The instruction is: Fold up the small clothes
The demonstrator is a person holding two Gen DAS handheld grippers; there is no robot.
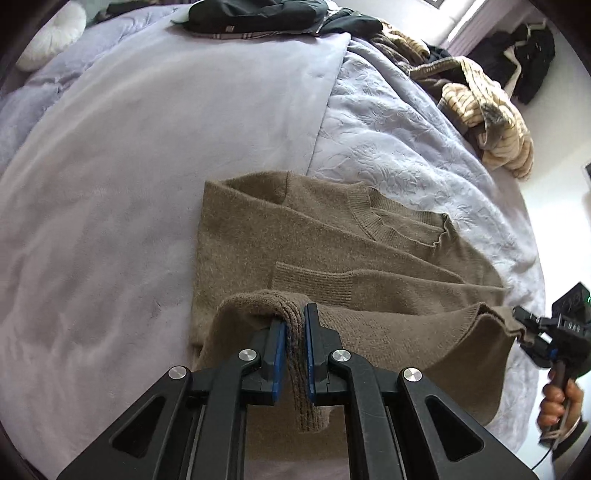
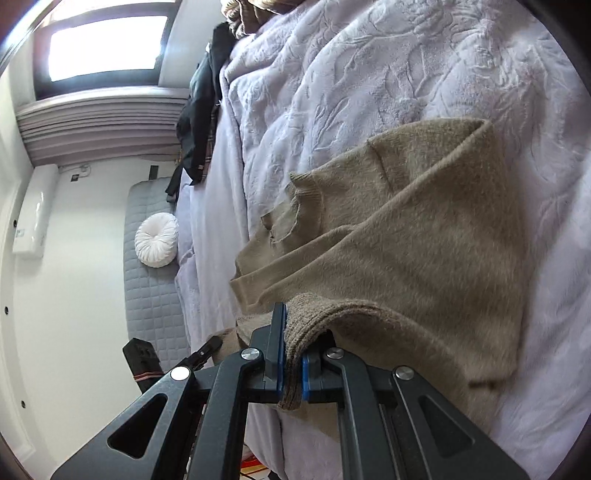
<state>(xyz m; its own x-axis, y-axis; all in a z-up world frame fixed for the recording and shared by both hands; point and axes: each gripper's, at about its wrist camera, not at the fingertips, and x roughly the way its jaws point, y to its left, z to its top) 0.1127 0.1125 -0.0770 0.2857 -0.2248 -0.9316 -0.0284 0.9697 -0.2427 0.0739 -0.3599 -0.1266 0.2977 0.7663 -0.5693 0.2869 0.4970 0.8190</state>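
Note:
A tan knit sweater [image 1: 332, 254] lies on the lilac bed cover [image 1: 129, 184], sleeves folded across its body, collar toward the far right. My left gripper [image 1: 294, 325] is shut on the ribbed bottom hem at its left corner and lifts it off the bed. My right gripper [image 2: 293, 354] is shut on the hem's other corner; it shows at the right edge of the left wrist view [image 1: 526, 325]. The sweater [image 2: 424, 240] fills the middle of the right wrist view, and the left gripper [image 2: 208, 349] shows low left there.
A striped cream and brown heap of clothes [image 1: 487, 122] lies at the bed's right edge. Dark clothes [image 1: 258, 16] lie at the far end. A round white cushion [image 1: 51, 37] sits far left, also in the right wrist view [image 2: 157, 240]. The embossed blanket [image 2: 388, 74] covers the bed's right part.

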